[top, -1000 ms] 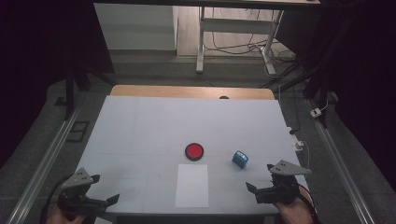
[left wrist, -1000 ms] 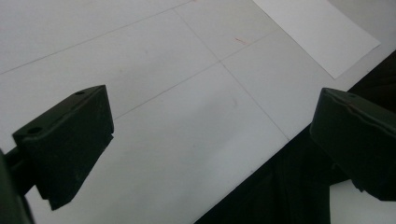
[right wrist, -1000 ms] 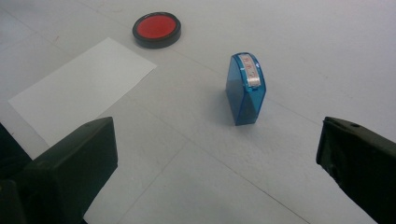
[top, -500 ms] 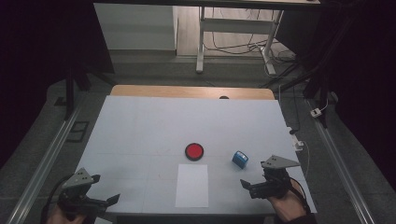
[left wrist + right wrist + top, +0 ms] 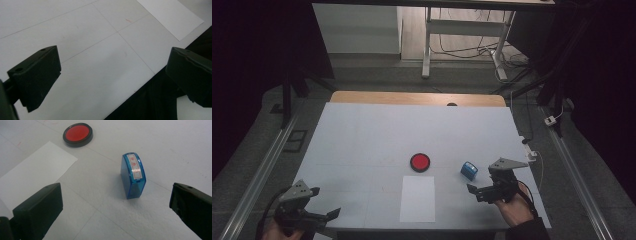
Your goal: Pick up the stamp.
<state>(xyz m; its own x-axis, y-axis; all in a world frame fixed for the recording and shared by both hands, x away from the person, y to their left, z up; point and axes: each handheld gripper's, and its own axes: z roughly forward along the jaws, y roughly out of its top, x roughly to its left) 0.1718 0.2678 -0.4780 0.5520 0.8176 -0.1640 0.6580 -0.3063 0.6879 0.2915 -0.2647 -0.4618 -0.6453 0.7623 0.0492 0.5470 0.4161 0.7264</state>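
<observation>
While open, right gripper (image 5: 115, 207) faces upright blue stamp (image 5: 133, 175)

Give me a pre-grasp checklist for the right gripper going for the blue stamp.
1. Right gripper jaws wide apart: ok.
2. Blue stamp between the jaws' lines, ahead of them, in the right gripper view: ok.
3. Stamp upright on the table, label on top: ok.
4. Red ink pad and white paper apart from the stamp: ok.
5. Left gripper open at the near left edge, away from the stamp: ok.
6. Jaw height against the stamp: cannot tell.
</observation>
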